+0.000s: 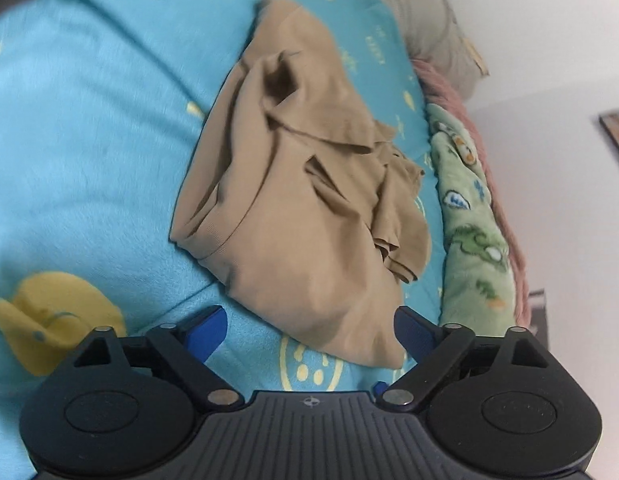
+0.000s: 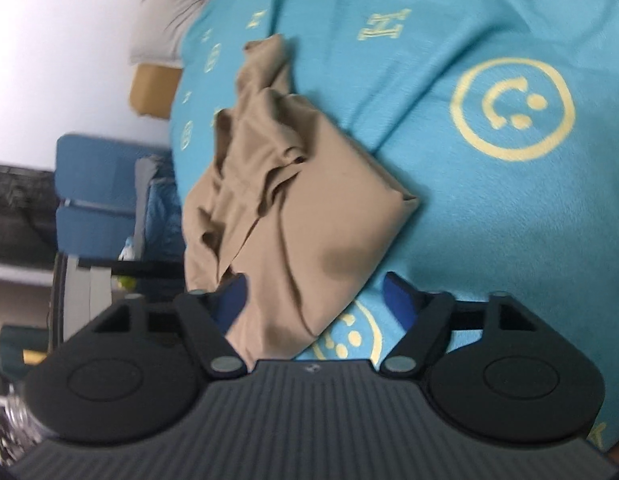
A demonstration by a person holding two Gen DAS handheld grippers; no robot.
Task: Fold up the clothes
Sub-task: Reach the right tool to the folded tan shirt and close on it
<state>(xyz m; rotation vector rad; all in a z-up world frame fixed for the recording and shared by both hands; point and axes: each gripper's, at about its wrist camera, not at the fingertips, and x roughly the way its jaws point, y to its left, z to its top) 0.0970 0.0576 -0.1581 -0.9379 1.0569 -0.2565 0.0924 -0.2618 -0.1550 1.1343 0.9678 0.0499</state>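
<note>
Turquoise blanket (image 1: 89,140) around rumpled tan garment (image 1: 301,184)

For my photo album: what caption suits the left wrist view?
Open left hand-held gripper above a crumpled tan garment on a turquoise bedspread.

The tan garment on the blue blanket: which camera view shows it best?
The left wrist view. There the tan garment lies almost whole and central, with its creases and hem readable. In the right wrist view the tan garment is blurrier, and its near end disappears behind the tool body.
</note>
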